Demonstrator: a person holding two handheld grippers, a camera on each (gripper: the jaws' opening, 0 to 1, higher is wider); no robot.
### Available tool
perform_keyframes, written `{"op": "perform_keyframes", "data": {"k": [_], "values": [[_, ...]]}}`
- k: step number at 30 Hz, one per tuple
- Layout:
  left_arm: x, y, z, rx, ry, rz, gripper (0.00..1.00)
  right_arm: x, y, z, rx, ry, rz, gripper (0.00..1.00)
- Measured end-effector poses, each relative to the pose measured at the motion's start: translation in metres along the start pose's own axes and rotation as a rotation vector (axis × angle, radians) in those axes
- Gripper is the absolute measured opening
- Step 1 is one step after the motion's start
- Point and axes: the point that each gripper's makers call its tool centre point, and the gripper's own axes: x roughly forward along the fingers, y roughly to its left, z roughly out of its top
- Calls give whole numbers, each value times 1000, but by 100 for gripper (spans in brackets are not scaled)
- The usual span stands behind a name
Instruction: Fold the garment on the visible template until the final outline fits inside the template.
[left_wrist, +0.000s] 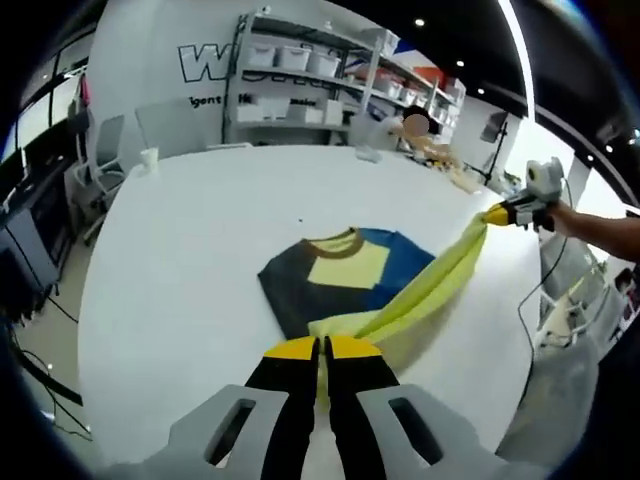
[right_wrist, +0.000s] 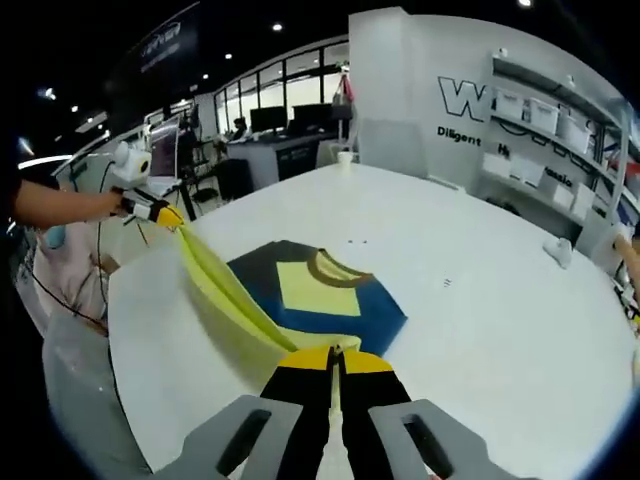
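Both grippers pinch the yellow-green hem of the T-shirt (left_wrist: 345, 275), stretching it taut above the white table (left_wrist: 180, 300). In the left gripper view, the left gripper (left_wrist: 322, 349) at 6 o'clock is clamped on one hem corner, and the right gripper (left_wrist: 500, 213) at 3 o'clock grips the other. The right gripper view mirrors this: its own jaws closed on cloth at 6 o'clock, the left gripper (right_wrist: 165, 213) at 9 o'clock. The shirt's navy, blue and yellow chest with brown collar (right_wrist: 337, 266) lies flat at centre. No template outline is discernible. Likely risks: uneven tension skews the fold line, a thin pinch slips free, or dragging shifts the flat part.
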Motion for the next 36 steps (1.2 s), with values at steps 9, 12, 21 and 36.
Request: {"op": "perform_keyframes", "data": {"k": [9, 12, 21, 36], "values": [[24, 17, 11, -18, 16, 11, 3, 18, -10, 2, 30, 17, -14, 0], [31, 21, 16, -15, 14, 20, 3, 22, -13, 2, 44, 18, -20, 0], [56, 37, 32, -32, 8, 43, 3, 40, -30, 3, 53, 41, -42, 0], [83, 60, 50, -80, -6, 53, 3, 62, -58, 15, 97, 38, -79, 0]]}}
